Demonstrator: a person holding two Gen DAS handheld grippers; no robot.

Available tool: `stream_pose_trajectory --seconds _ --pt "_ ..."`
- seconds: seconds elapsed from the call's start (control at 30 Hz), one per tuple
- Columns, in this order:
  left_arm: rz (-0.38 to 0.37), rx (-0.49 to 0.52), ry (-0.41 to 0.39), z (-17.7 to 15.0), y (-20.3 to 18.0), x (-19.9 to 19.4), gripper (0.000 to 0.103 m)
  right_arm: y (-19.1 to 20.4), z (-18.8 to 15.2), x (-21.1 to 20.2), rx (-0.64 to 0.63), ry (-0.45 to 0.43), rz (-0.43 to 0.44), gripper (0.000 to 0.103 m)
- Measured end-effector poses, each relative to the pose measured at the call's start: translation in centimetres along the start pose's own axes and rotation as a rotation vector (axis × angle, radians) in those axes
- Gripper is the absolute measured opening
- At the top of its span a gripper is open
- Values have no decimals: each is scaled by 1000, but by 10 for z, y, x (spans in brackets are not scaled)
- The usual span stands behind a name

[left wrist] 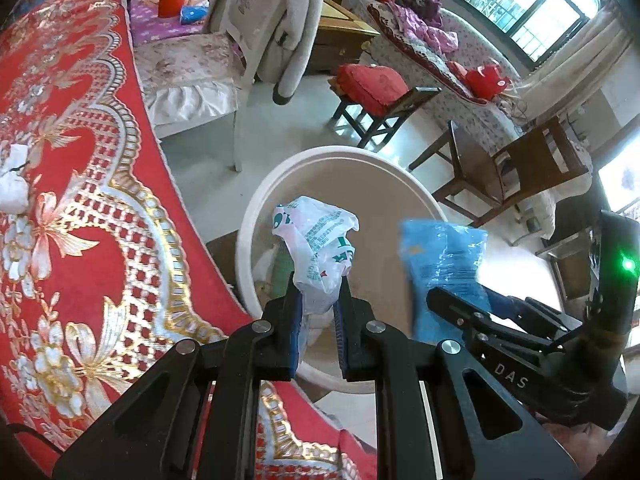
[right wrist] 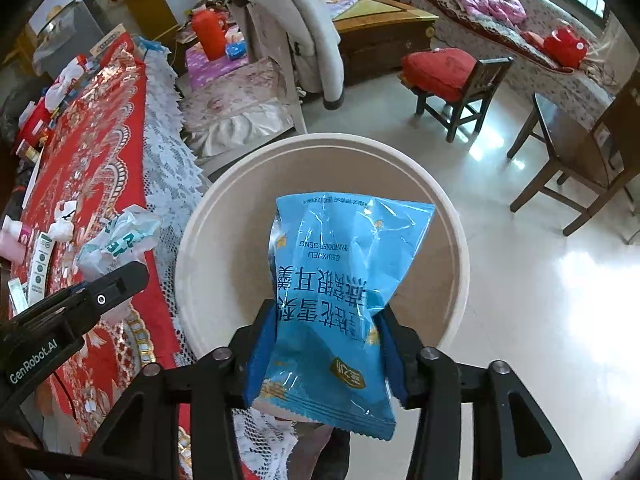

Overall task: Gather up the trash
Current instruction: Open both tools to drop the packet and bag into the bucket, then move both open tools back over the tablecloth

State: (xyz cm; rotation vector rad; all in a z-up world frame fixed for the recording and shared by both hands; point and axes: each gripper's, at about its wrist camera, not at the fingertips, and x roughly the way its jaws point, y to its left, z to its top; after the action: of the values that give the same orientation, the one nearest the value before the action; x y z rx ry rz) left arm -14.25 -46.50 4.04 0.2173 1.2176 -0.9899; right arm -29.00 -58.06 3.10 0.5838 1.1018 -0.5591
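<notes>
A round cream bin [left wrist: 256, 216] stands on the floor beside the red table; it also shows in the right wrist view [right wrist: 320, 148]. My left gripper [left wrist: 318, 292] is shut on a crumpled white plastic bag [left wrist: 316, 240] with green print, held over the bin's left side. The bag and left gripper also show in the right wrist view [right wrist: 116, 240]. My right gripper [right wrist: 328, 320] is shut on a blue snack packet [right wrist: 340, 272], held over the bin's opening. The packet also shows in the left wrist view [left wrist: 440, 256].
A red and gold tablecloth [left wrist: 80, 200] covers the table on the left, with white crumpled paper [left wrist: 14, 188] and small packets [right wrist: 40, 260] on it. Wooden chairs [right wrist: 456, 80] and a small table [right wrist: 580, 152] stand on the shiny floor to the right.
</notes>
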Motion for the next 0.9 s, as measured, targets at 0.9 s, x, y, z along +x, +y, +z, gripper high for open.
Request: stream_pose_trajectory --seconds 0.9 --pt "95 -80 -77 -21 43 -46 46 30 1 1 -32 13 28 50"
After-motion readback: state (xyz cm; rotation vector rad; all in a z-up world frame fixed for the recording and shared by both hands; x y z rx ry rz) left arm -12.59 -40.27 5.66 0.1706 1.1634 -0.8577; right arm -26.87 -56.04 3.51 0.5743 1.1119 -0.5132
